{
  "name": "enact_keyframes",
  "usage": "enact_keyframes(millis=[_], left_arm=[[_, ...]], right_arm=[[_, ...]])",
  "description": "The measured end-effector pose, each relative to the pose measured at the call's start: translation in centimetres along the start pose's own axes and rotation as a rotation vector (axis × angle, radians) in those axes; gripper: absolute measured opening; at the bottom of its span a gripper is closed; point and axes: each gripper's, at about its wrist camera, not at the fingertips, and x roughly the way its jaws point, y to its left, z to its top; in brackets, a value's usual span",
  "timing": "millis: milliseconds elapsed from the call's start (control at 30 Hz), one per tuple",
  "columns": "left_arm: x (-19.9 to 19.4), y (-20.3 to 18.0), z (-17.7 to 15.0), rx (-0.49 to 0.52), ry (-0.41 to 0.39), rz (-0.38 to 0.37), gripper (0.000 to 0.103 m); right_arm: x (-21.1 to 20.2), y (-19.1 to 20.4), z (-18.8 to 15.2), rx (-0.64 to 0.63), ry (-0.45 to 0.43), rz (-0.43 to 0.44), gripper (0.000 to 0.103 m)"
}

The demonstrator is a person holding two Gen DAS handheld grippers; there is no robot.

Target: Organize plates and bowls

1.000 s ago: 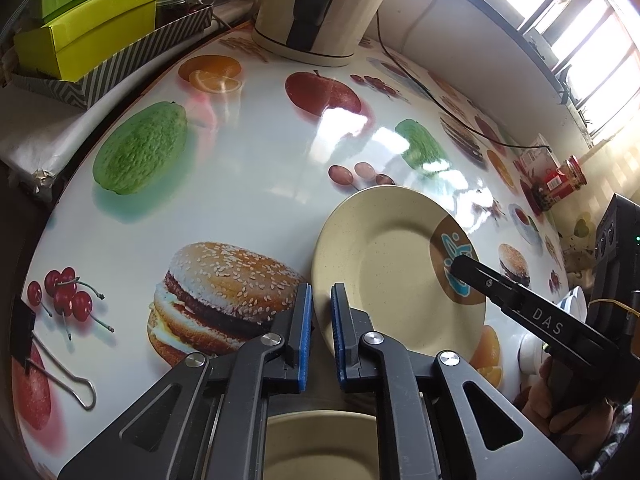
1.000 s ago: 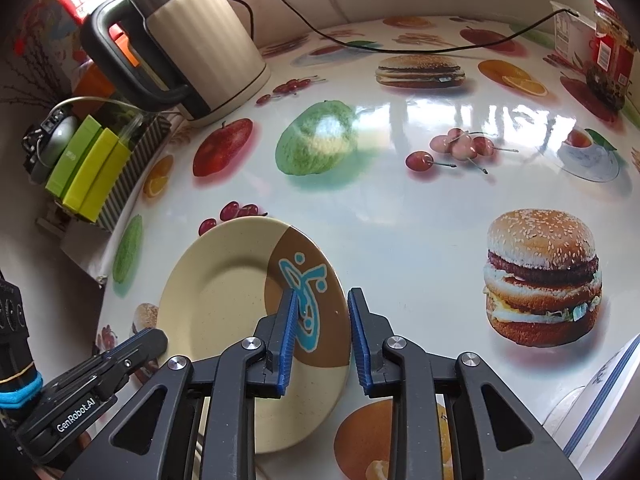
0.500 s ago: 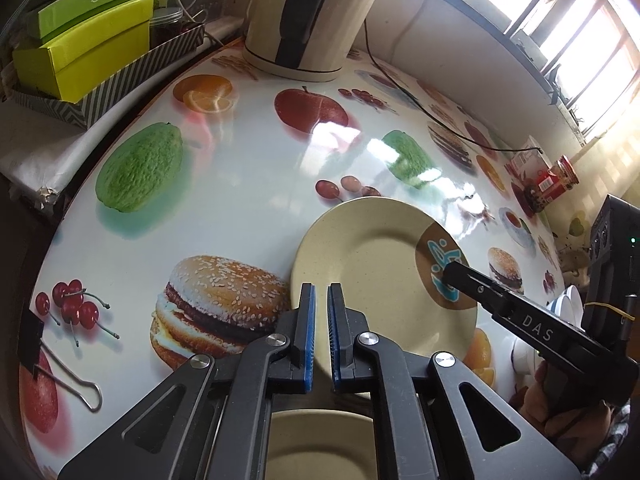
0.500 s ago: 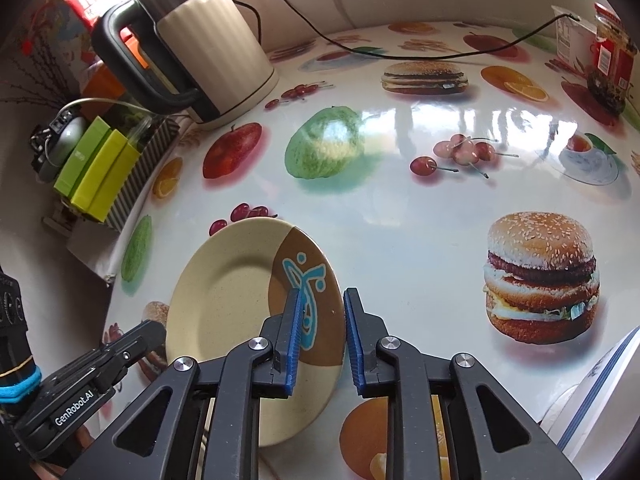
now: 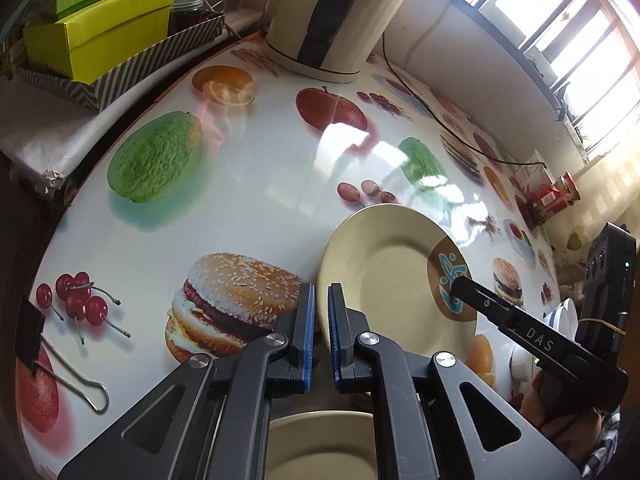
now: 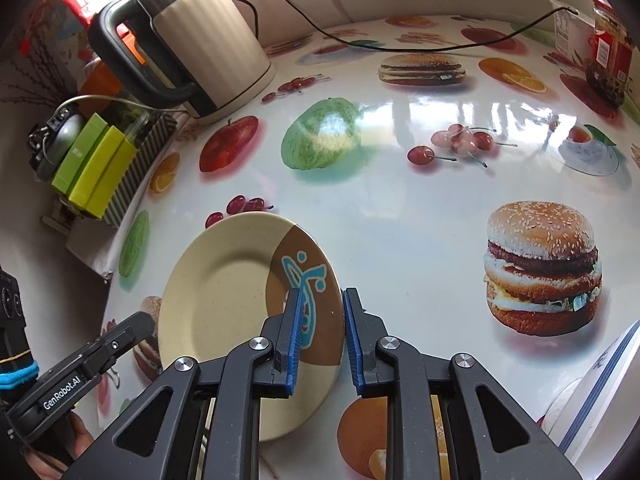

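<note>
A cream plate (image 5: 380, 276) with a brown patch and a blue mark is held between both grippers over the printed tabletop. In the left wrist view my left gripper (image 5: 319, 294) is shut on the plate's left rim. In the right wrist view the same plate (image 6: 224, 292) has its brown right rim between the blue pads of my right gripper (image 6: 320, 298), which is shut on it. A cream bowl (image 5: 320, 448) shows under the left gripper, mostly hidden by the fingers. White bowls with blue rims (image 6: 600, 392) sit at the right edge.
A cream electric kettle (image 6: 200, 40) stands at the back with its black cable (image 6: 400, 48) trailing across the table. Yellow-green boxes (image 5: 100, 28) fill a striped tray off the left edge. A binder clip (image 5: 60, 364) lies near left; a red jar (image 6: 608, 52) stands far right.
Both pairs of jaws have narrowed onto the plate's rims. The plate has shifted only slightly in both views.
</note>
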Motion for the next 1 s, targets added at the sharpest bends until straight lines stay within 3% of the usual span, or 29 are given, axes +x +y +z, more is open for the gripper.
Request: enact_keyframes(millis=[133,333,1000], left_arm=[[0.8,0.8,0.0,-0.045,0.053,-0.070,0.013],[1.3,0.8,-0.3,-0.067,0.073,-0.091,0.014],[0.8,0.5,-0.3,-0.059,0.058,-0.064,0.012]], right_arm=[[0.0,0.0,0.0,-0.001,0.001,0.000,0.020],[0.0,0.0,0.0,0.001,0.000,0.001,0.020],[-0.1,0.4,-0.3,-0.013,0.004,-0.007,0.020]])
